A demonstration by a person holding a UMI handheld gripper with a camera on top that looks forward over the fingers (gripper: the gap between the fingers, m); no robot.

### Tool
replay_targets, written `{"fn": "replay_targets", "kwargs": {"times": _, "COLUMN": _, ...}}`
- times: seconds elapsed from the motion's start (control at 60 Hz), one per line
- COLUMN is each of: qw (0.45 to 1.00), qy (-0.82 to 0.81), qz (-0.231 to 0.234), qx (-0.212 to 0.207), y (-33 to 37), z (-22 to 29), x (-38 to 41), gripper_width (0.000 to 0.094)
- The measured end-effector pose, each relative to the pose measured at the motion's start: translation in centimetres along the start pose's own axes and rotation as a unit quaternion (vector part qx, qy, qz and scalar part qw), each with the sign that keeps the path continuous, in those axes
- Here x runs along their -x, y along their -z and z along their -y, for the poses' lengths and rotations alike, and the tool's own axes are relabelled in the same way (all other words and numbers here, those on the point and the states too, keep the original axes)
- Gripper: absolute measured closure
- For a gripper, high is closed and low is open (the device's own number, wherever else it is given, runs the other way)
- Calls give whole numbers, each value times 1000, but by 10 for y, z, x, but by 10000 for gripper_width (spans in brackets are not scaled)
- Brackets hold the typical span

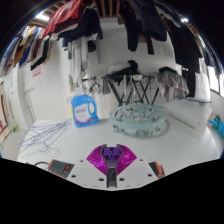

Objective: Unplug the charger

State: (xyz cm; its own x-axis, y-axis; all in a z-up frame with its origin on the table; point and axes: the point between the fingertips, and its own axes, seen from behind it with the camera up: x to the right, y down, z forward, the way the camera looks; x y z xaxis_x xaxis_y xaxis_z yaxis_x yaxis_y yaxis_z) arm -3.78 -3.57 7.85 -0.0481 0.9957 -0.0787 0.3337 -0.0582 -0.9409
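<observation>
My gripper (110,153) is low over a white table (170,145). Its two magenta pads (96,157) meet in a V and the fingers are shut, with nothing clearly between them. I cannot make out a charger, plug or socket in this view. A thin dark line runs back from the fingertips along the gripper's middle; I cannot tell what it is.
A blue and white packet (84,110) stands on the table beyond the fingers to the left. A round wire basket (138,119) sits ahead to the right. Loose wire hangers (38,141) lie at the left. A folding rack (135,88) and hanging clothes (95,25) are behind.
</observation>
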Motion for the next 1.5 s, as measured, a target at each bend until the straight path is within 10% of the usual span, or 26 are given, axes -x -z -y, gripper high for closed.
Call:
{"fn": "replay_targets", "kwargs": {"times": 0.083, "qw": 998, "qy": 2, "qz": -17, "qx": -65, "y": 20, "z": 75, "x": -17, "gripper_width": 854}}
{"fn": "replay_targets", "kwargs": {"times": 0.283, "qw": 997, "qy": -17, "qz": -49, "qx": -53, "y": 41, "z": 128, "x": -107, "gripper_width": 854}}
{"fn": "replay_targets", "kwargs": {"times": 0.667, "qw": 989, "qy": 35, "qz": -102, "qx": 102, "y": 11, "z": -31, "x": -234, "gripper_width": 795}}
{"fn": "replay_targets", "kwargs": {"times": 0.783, "qw": 986, "qy": 43, "qz": -96, "qx": 133, "y": 3, "z": -59, "x": -236, "gripper_width": 621}}
{"fn": "replay_targets", "kwargs": {"times": 0.883, "qw": 983, "qy": 32, "qz": -108, "qx": 143, "y": 11, "z": -59, "x": -238, "gripper_width": 65}}
{"fn": "replay_targets", "kwargs": {"times": 1.5, "qw": 989, "qy": 27, "qz": -108, "qx": 94, "y": 346, "z": 55, "x": -128, "gripper_width": 81}}
